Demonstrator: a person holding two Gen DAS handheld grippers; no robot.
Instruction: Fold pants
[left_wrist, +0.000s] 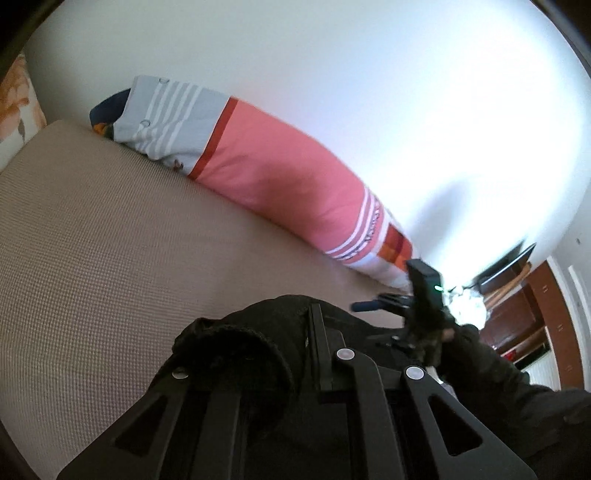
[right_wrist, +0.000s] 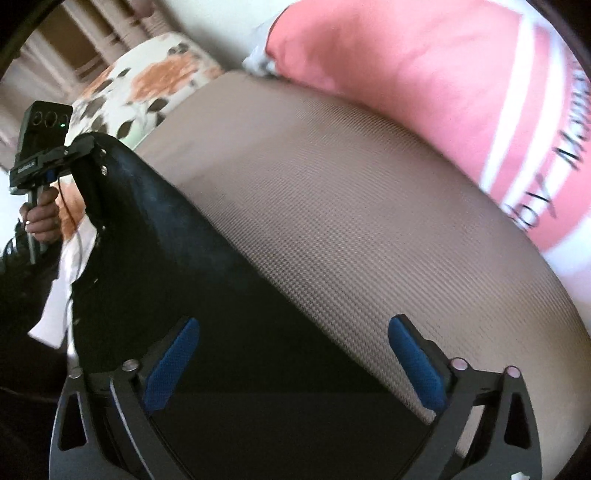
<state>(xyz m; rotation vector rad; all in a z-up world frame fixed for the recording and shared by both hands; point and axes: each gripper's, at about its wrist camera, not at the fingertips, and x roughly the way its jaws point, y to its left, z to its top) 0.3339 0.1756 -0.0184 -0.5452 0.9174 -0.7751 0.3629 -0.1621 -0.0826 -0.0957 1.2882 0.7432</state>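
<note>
Left wrist view, reading from its left side: tan waffle-textured bed (left_wrist: 110, 240) fills the frame, a pink striped bolster pillow (left_wrist: 280, 173) runs diagonally across the middle, and at lower centre the left gripper (left_wrist: 314, 332) is pressed together on a bunched edge of the black pants (left_wrist: 236, 347). At lower right of that frame the right gripper's device shows, blurred.

Right wrist view, from its left: a hand (right_wrist: 40, 218) holds the left gripper's handle with the pants' edge lifted at upper left; the dark cloth slopes down to lower centre, where the right gripper (right_wrist: 291, 365) stands spread, blue pads (right_wrist: 173, 365) apart, nothing pinched.

Judged from this, folding is barely begun: one end is raised, no finished fold shows.

Writing: black letters on the bolster at far right, blurred, perhaps "Memo…"; small white lettering on the device, unreadable.
</note>
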